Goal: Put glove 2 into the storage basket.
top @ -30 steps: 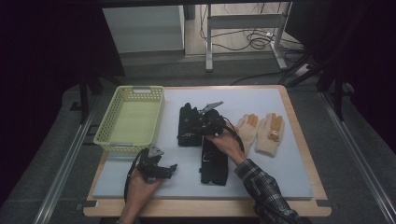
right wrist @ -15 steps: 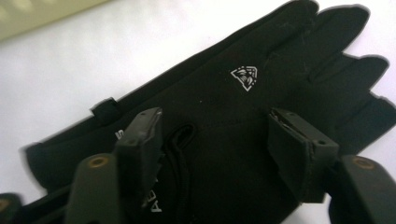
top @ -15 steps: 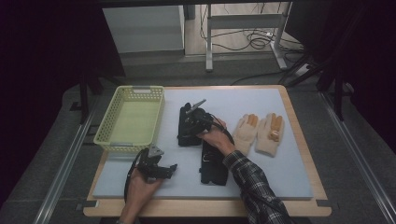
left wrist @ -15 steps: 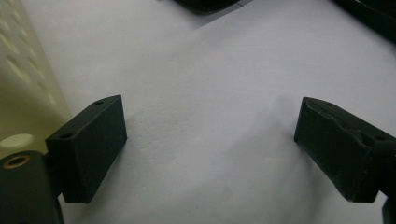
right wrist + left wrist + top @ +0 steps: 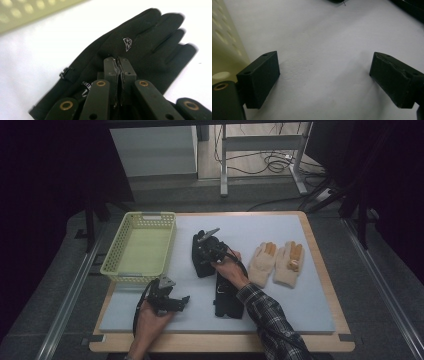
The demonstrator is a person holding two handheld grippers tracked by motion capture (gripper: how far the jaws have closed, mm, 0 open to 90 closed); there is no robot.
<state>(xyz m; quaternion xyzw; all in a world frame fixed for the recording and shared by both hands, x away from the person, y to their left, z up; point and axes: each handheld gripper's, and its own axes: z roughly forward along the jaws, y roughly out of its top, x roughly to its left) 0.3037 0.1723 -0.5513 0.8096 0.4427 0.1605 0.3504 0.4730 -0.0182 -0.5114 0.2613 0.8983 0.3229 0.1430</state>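
Two black gloves lie mid-mat: one nearer the basket, the other toward the front edge. My right gripper points down onto the nearer-basket glove. Its jaws have just been closing and now stand together, pinching fabric on the glove's back, near the white logo. My left gripper rests on the mat at the front left, and its jaws stand wide open with only bare mat between them.
A yellow-green basket stands at the mat's left; its wall is just beside my left gripper. Two beige gloves with orange fingertips lie to the right. The pale mat lies on a wooden board.
My right hand has slid left and down from the front black glove onto the one nearer the basket. The left hand has stayed where it was.
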